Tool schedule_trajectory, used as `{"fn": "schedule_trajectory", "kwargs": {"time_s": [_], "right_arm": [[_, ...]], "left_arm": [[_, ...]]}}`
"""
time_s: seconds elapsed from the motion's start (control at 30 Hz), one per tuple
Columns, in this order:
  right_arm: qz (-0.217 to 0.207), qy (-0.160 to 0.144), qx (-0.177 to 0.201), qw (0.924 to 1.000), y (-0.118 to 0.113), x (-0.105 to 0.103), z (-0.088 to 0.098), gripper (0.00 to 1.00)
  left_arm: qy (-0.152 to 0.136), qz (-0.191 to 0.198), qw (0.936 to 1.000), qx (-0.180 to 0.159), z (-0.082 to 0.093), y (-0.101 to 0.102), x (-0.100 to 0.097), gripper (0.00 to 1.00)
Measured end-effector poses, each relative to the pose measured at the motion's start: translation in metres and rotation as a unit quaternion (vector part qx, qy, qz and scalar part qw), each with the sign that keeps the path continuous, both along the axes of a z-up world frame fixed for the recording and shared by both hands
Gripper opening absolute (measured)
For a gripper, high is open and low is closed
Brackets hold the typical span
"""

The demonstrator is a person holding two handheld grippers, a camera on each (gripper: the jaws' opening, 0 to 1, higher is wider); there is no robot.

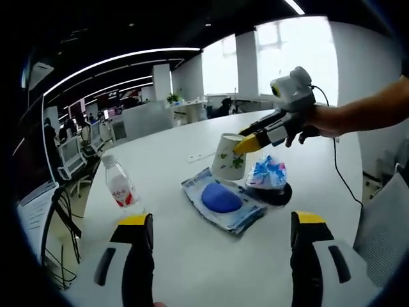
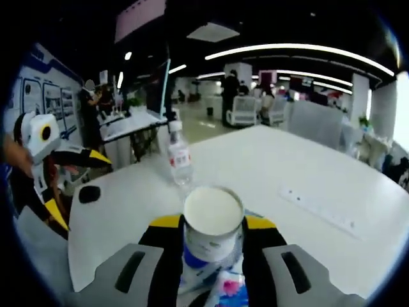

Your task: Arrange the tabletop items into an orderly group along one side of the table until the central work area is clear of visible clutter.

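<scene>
A paper cup (image 2: 212,224) is being gripped between the jaws of the right gripper (image 2: 213,233), which are closed against its sides just below the rim. The cup is being held with its mouth toward the camera, so the pale, smooth inside is being shown as a round disc. In the left gripper view the same cup (image 1: 227,157) is being seen tilted and lifted clear of the table, pinched by the yellow-tipped jaws of the right gripper (image 1: 248,144); this is judged to be a carry toward the side where things are being grouped. It is a white, tapered cup with a green leaf print.

The left gripper (image 1: 220,224) is being held wide open with nothing between its jaws, hovering low over the white table (image 1: 192,268), probably waiting for the next item.

Just below the raised cup, a packet of wipes (image 1: 223,203) is lying flat, soft and crinkled, with a rounded blue patch on top. Beside it, a crumpled blue-and-white wrapper (image 1: 266,173) is resting on a dark round coaster (image 1: 279,195). A small clear plastic bottle (image 1: 119,183) with a red label is standing upright, well apart, near the table edge. These items are being left in the middle area, so the tidying is judged to be at an early stage.
</scene>
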State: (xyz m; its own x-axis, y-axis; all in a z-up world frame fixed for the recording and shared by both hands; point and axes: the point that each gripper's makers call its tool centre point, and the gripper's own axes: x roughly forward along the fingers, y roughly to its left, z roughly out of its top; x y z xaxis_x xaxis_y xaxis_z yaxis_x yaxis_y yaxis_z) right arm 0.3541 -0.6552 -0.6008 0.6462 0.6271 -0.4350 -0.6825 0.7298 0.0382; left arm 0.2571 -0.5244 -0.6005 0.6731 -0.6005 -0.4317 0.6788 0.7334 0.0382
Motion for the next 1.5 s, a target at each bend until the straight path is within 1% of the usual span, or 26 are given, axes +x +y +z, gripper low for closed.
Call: {"fn": "schedule_trajectory", "kwargs": {"time_s": [0.1, 0.3, 0.57, 0.8, 0.93, 1.1, 1.23, 1.5], "right_arm": [[0.002, -0.01, 0.003, 0.9999, 0.0, -0.003, 0.005, 0.31], [0.0, -0.02, 0.011, 0.9997, -0.003, -0.007, 0.018, 0.31], [-0.002, -0.029, 0.015, 0.9995, -0.006, -0.01, 0.028, 0.32], [-0.001, -0.033, 0.017, 0.9993, -0.007, -0.019, 0.032, 0.32], [-0.001, -0.041, 0.027, 0.9988, -0.007, -0.024, 0.038, 0.32], [0.001, -0.051, 0.033, 0.9982, -0.007, -0.029, 0.046, 0.32], [0.005, -0.061, 0.039, 0.9974, -0.006, -0.032, 0.055, 0.32], [0.01, -0.065, 0.042, 0.9969, -0.007, -0.036, 0.062, 0.32]], "left_arm": [[0.0, -0.006, 1.0, -0.001, 0.001, -0.008, -0.001, 0.87], [-0.001, -0.014, 0.9999, -0.004, 0.001, -0.021, 0.0, 0.86], [0.001, -0.03, 0.9996, -0.001, -0.001, -0.034, -0.004, 0.84], [0.004, -0.035, 0.9994, -0.007, -0.003, -0.043, -0.005, 0.8], [0.007, -0.043, 0.999, -0.004, -0.006, -0.05, -0.009, 0.79], [0.003, -0.052, 0.9986, -0.002, -0.004, -0.055, -0.011, 0.78], [0.003, -0.053, 0.9986, -0.003, -0.002, -0.059, -0.01, 0.77], [0.0, -0.061, 0.9982, -0.002, 0.002, -0.07, -0.009, 0.74]]}}
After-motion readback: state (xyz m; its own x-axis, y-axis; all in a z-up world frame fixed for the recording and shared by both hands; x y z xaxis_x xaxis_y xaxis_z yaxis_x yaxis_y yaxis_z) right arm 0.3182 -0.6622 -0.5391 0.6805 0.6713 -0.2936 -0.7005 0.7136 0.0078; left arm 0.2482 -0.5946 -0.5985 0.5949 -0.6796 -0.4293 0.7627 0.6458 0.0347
